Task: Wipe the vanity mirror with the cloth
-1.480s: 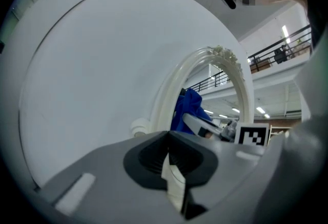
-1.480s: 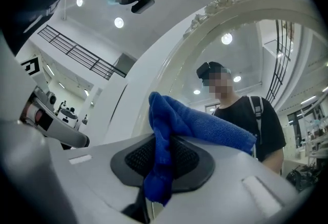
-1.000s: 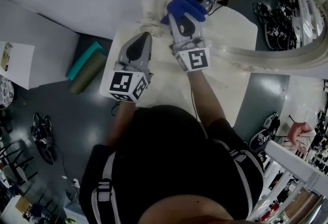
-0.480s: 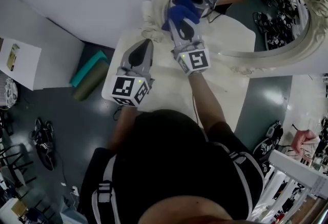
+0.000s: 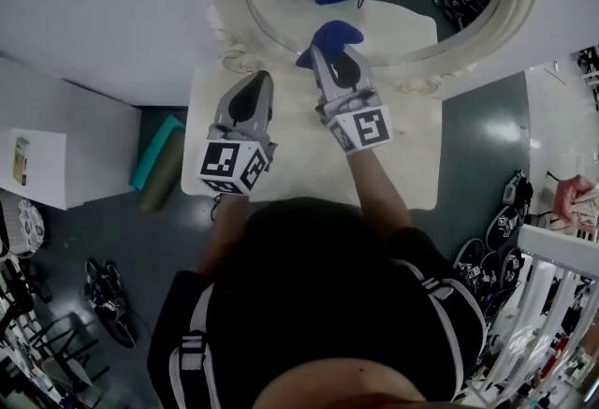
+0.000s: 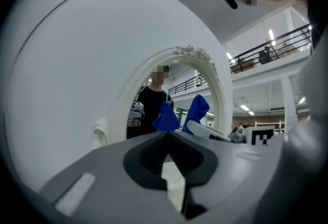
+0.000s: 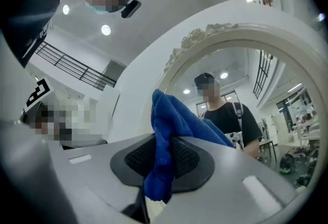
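The oval vanity mirror point(image 5: 393, 9) in its ornate white frame point(image 5: 227, 19) stands at the back of a white table point(image 5: 281, 164). My right gripper point(image 5: 329, 50) is shut on a blue cloth point(image 5: 333, 35), held just in front of the lower part of the glass; the cloth's reflection shows a gap from it. In the right gripper view the cloth point(image 7: 171, 125) bunches out between the shut jaws of that gripper point(image 7: 161, 143), facing the mirror point(image 7: 256, 89). My left gripper point(image 5: 260, 80) hovers over the table left of the right one, shut on nothing point(image 6: 166, 133).
A teal rolled mat point(image 5: 154, 154) lies on the dark floor left of the table, beside a white cabinet point(image 5: 28, 164). Shoes point(image 5: 103, 290) are scattered on the floor at the left. A white railing point(image 5: 552, 304) stands at the right.
The right gripper with the cloth has come off the glass near the frame's left side and now sits lower, near the bottom rim. The head view has shifted. The left gripper has barely moved.
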The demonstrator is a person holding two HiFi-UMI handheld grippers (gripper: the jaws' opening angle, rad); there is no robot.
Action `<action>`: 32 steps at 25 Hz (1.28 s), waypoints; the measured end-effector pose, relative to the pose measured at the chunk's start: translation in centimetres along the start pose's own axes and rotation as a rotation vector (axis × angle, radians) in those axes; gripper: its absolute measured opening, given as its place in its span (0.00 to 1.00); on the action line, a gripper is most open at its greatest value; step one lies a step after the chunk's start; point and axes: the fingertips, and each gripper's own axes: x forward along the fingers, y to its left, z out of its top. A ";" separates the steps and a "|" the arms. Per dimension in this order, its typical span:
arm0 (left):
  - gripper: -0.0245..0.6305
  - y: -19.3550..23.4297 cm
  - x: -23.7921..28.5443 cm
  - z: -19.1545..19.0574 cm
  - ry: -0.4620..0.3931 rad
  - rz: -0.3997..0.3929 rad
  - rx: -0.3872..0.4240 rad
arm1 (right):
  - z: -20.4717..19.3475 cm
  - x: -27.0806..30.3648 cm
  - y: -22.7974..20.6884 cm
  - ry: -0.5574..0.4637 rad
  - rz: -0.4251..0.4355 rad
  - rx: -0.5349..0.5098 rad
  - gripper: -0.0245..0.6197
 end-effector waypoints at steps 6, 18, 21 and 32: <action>0.05 -5.1 2.6 -0.7 0.020 -0.119 -0.003 | 1.5 -6.2 -4.7 0.017 -0.153 -0.025 0.14; 0.05 -13.5 5.9 -2.1 0.052 -0.279 0.024 | 0.4 -16.2 -13.5 0.063 -0.398 -0.029 0.14; 0.05 -14.4 6.6 -2.2 0.055 -0.279 0.033 | 0.0 -16.8 -14.7 0.061 -0.412 -0.019 0.14; 0.05 -14.7 9.7 -4.7 0.067 -0.252 0.050 | -5.0 -17.5 -20.7 0.067 -0.455 0.049 0.14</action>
